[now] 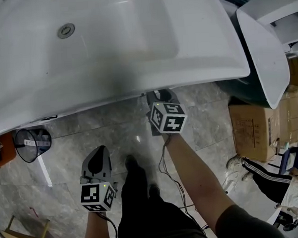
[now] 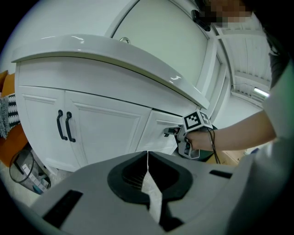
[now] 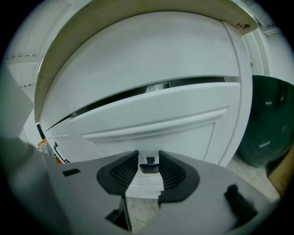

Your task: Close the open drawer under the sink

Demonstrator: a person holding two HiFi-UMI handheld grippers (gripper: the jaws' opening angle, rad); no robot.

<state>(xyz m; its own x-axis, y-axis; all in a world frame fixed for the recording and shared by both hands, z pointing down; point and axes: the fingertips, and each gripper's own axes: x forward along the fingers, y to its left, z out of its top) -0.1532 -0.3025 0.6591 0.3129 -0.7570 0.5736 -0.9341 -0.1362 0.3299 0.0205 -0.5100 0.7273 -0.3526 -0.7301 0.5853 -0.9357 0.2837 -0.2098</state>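
Note:
The white drawer (image 3: 151, 114) under the sink (image 1: 107, 37) stands slightly ajar, with a dark gap along its top edge. My right gripper (image 3: 149, 161) is up against the drawer front, its jaws shut on the small black drawer handle (image 3: 149, 167). In the head view, the right gripper (image 1: 161, 97) reaches under the sink's front rim. The left gripper view shows the right gripper (image 2: 177, 131) at the drawer (image 2: 158, 133). My left gripper (image 1: 97, 163) hangs low and back from the cabinet, shut and holding nothing (image 2: 147, 158).
Two cabinet doors with black handles (image 2: 64, 126) are left of the drawer. A black wire bin (image 1: 32, 143) sits on the floor at left. A dark green tub (image 3: 268, 124) and cardboard boxes (image 1: 256, 129) stand right of the cabinet. A seated person's legs (image 1: 265, 176) are at right.

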